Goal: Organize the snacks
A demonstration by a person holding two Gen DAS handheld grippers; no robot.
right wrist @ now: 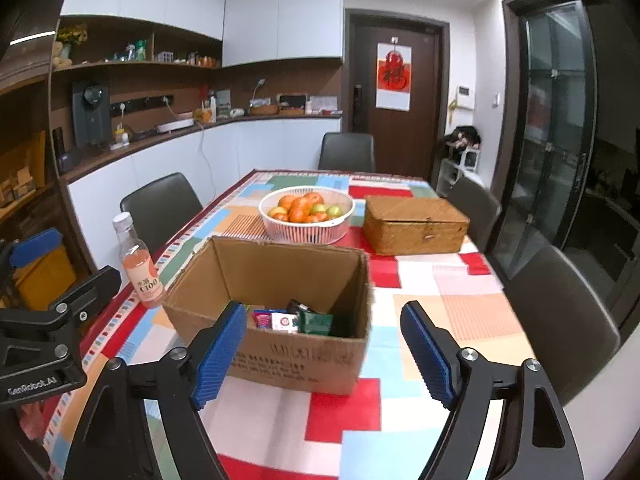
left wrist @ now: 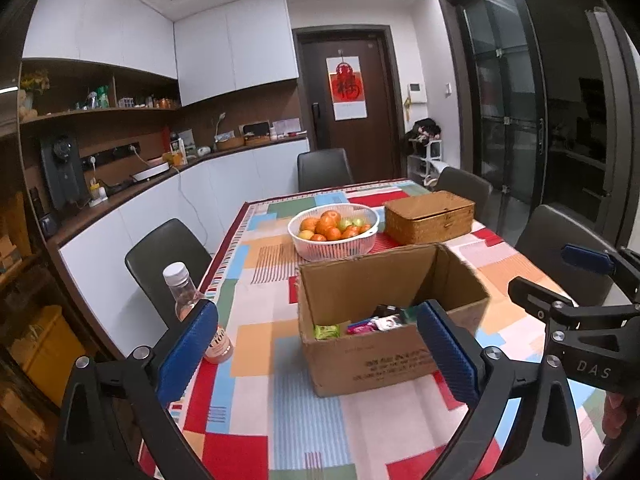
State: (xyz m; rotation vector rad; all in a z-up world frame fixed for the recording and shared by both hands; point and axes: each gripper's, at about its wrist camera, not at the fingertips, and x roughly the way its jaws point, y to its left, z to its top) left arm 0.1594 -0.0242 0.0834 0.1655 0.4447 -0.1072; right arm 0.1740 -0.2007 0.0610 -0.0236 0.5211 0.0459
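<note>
Open-topped cardboard box (right wrist: 276, 320) between bottle (right wrist: 138, 268) leftward and bare tablecloth (right wrist: 436, 280) rightward, fruit basket (right wrist: 306, 214) behind.

Black hand-held gripper (right wrist: 324, 348): blue ribbed pads (right wrist: 219, 356), silver screws, possibly "GenRobot.AI".

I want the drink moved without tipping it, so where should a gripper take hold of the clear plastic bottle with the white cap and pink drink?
Grip the clear plastic bottle around its straight labelled body, coming in level. It stands upright near the table's left edge, just left of the open cardboard box, so approach from the near side with the left gripper, whose jaws are open.
</note>
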